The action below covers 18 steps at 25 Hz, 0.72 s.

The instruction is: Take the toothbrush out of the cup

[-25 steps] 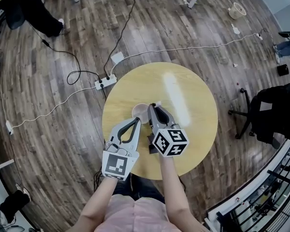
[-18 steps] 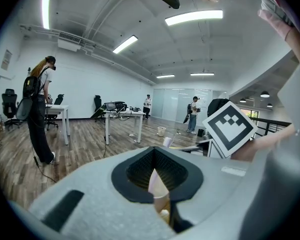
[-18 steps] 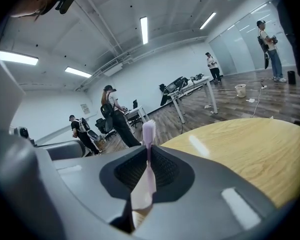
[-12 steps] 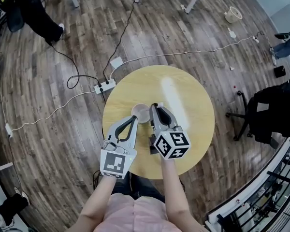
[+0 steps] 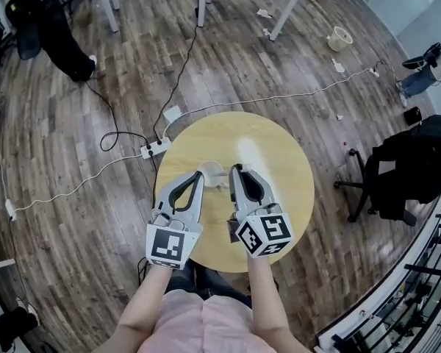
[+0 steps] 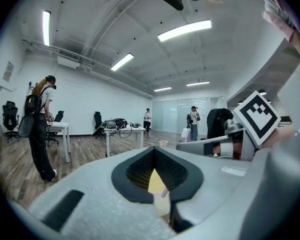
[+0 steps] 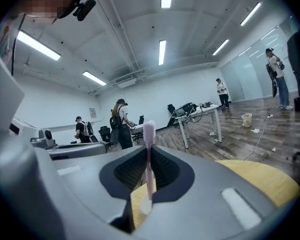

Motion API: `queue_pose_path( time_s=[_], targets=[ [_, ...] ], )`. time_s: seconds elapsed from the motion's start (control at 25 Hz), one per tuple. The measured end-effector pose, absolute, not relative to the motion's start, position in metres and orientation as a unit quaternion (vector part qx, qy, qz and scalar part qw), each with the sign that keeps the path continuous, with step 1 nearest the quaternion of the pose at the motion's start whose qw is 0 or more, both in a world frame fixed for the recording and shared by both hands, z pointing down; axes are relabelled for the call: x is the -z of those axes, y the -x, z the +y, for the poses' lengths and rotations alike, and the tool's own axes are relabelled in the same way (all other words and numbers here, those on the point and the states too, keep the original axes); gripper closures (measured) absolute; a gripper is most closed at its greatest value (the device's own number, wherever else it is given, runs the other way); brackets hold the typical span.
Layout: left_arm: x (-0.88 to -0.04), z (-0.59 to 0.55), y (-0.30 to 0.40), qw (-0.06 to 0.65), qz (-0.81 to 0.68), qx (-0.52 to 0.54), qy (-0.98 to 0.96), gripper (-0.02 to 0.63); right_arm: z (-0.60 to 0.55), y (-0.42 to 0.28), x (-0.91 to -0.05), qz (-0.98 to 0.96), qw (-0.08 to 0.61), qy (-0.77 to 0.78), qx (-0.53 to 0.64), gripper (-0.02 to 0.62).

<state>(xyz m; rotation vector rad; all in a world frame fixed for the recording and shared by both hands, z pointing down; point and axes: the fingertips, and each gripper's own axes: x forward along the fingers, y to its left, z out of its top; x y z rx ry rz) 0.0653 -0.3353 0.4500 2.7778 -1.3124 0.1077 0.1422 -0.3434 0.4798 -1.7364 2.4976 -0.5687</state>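
Observation:
A pale cup (image 5: 211,173) hangs over the round yellow table (image 5: 279,160), in the head view between the two grippers' tips. My left gripper (image 5: 198,173) is shut on the cup's wall; in the left gripper view the cream cup (image 6: 161,204) sits pinched between the jaw tips, with a pink bit of the toothbrush (image 6: 164,192) beside it. My right gripper (image 5: 235,169) is shut on the pink toothbrush (image 7: 149,159), which stands upright between its jaws, bristle head on top. The toothbrush's lower end is hidden behind the jaws.
A power strip (image 5: 153,150) and cables lie on the wood floor left of the table. A black office chair (image 5: 397,171) stands to the right, and a railing runs along the lower right. A person (image 5: 51,20) and white desks are at the far top left.
Both grippers have risen toward the head camera, the right one more, and look larger. The cup stays at the left gripper's tips and the toothbrush in the right.

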Motion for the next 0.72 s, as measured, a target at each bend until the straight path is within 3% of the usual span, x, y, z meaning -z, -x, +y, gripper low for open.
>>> queue_pose_path(
  time_s=[0.72],
  targets=[
    [-0.37,-0.281,-0.057,-0.027,-0.426,0.041,-0.903,0.608,-0.268,-0.138,-0.392,0.821,0.029,0.567,0.057,0.563]
  ],
)
